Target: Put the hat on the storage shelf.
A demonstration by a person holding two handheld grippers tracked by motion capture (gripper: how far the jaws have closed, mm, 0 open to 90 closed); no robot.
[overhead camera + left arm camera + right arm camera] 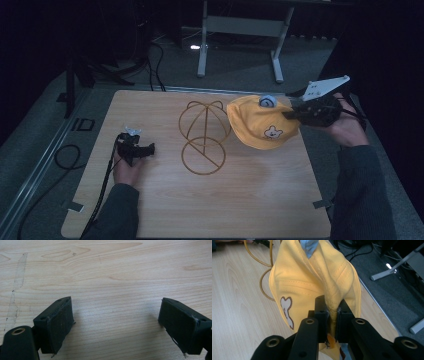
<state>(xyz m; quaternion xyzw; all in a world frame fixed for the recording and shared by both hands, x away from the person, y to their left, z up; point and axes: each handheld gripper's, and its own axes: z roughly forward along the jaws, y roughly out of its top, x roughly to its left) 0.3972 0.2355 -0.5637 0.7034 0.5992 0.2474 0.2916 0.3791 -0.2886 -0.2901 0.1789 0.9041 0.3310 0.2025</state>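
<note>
A yellow cap [261, 122] with a bear patch and a blue button on top hangs above the table's right side. My right gripper [294, 114] is shut on a fold of the cap [312, 282], pinching the cloth between its jaws [333, 312]. A gold wire hat stand [202, 135] sits at the table's middle, just left of the cap and apart from it. My left gripper [150, 149] rests low on the left side of the table, left of the stand. It is open [115, 322], with bare wood between its pads [60, 322].
The wooden table [165, 205] has bare room in front and at the left. Cables lie on the grey floor at the left [67, 155]. A white desk frame [240, 30] stands beyond the table's far edge.
</note>
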